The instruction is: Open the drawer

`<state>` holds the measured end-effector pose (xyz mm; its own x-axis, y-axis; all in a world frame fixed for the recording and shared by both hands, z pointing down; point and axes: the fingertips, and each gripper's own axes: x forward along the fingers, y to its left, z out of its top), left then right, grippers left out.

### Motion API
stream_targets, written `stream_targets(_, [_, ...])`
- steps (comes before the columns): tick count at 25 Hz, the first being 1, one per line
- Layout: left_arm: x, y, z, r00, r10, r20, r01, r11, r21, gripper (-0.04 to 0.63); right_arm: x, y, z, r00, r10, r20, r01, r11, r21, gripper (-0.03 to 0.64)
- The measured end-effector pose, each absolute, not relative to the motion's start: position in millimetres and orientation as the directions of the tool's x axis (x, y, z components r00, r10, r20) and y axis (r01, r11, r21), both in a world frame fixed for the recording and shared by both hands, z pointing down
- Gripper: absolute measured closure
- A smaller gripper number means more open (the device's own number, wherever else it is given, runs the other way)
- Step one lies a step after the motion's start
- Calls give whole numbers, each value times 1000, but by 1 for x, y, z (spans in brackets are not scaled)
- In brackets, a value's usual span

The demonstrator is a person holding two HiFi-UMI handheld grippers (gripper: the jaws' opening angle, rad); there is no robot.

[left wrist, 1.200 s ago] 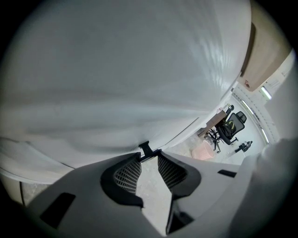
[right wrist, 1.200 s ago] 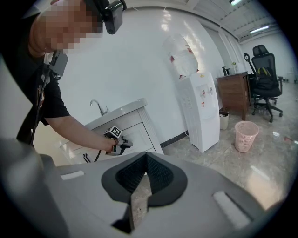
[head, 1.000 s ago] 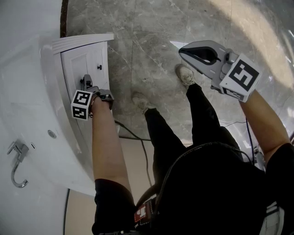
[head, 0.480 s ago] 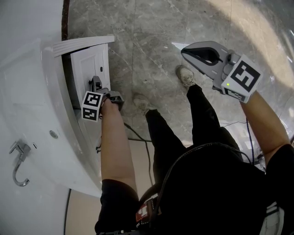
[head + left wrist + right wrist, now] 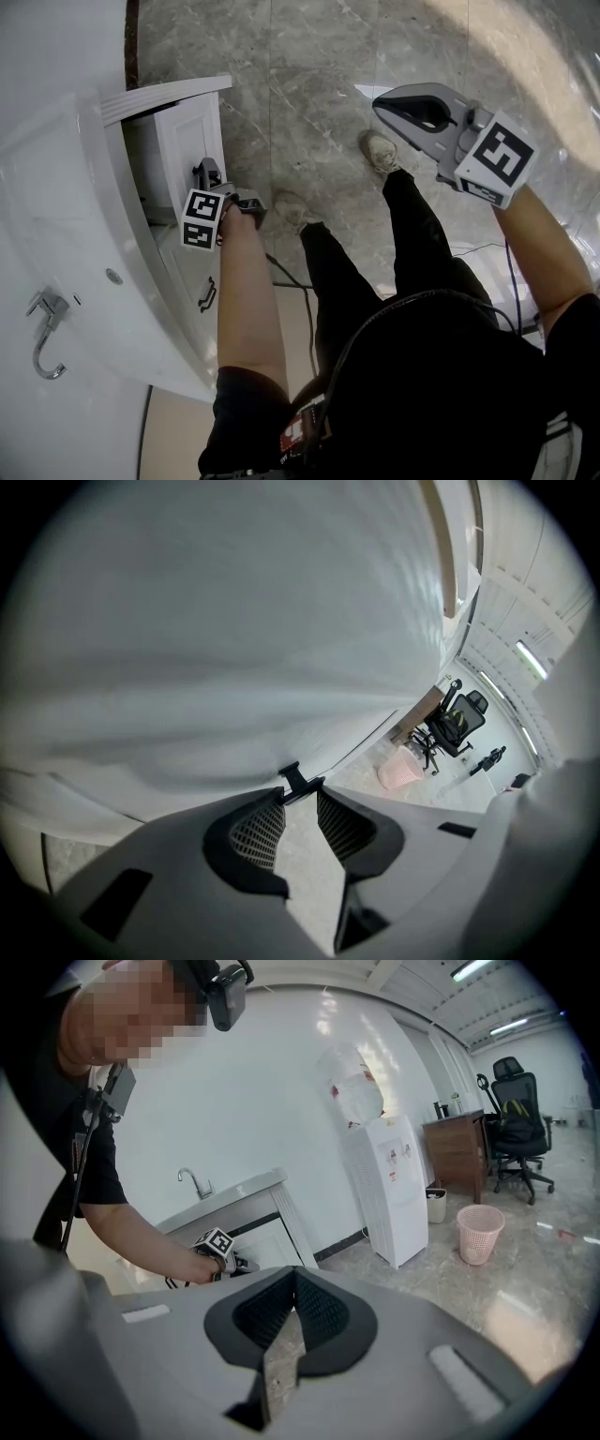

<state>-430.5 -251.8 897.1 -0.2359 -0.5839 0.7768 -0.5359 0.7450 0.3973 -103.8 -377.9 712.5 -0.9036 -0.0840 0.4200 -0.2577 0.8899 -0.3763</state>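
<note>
The left gripper (image 5: 300, 797) is clenched on the small black handle (image 5: 294, 781) of the drawer (image 5: 190, 139): in the left gripper view the two ribbed dark pads nip this thin handle at their tips, and the smooth white drawer front (image 5: 234, 621) fills nearly all the picture behind it. In the head view the left gripper (image 5: 209, 172) stands against this front, at the left. The drawer stands partly out of the white cabinet (image 5: 66, 216), with a dark gap between its front and the cabinet body. What lies inside the drawer I cannot tell, because the gap is in shadow. Under it a lower drawer carries a thin dark curved handle (image 5: 206, 293). The cabinet top is glossy and rounded at its edge, and it bears a hook-shaped chrome faucet (image 5: 42, 333). The right gripper (image 5: 405, 106) is held in the air over the grey veined stone floor (image 5: 309, 56), well apart from the drawer. Its jaws are closed together with nothing between them. Further away, a pink mesh basket (image 5: 478, 1232) stands on the floor near a white water dispenser (image 5: 394, 1194).
</note>
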Motion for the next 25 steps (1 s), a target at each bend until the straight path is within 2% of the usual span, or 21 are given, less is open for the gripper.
stream_targets(25, [-363,-244,900,-224,-565,794,-524,757,391,496,-53,-386,709,-903,-148,404,-314,870,-381,621])
